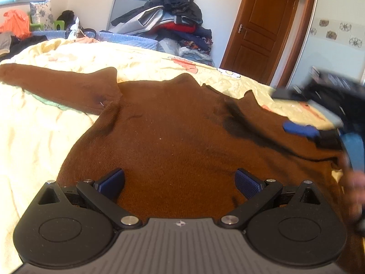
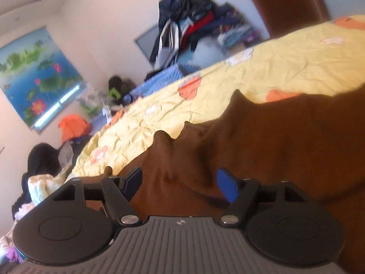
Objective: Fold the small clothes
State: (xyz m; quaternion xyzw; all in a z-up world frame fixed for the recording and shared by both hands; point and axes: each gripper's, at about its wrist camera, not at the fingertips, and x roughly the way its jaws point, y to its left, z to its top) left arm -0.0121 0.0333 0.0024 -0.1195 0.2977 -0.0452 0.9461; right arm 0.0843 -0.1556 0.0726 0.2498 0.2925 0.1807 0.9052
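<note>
The sweater [image 1: 173, 137] lies flat on the quilt [image 1: 45, 118], one sleeve [image 1: 45, 82] stretched far left, the left gripper [image 1: 180, 182] over its near hem and the right gripper [image 1: 319, 123] over its right side, with a clothes pile [image 1: 173, 16] far behind.

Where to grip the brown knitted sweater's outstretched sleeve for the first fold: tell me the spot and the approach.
Grip the brown knitted sweater at the cuff end of the long sleeve, coming in from the outer end, over the pale yellow quilt. The sleeve lies flat and straight away from the body, so its free end probably lifts cleanly and swings across the chest.
</note>
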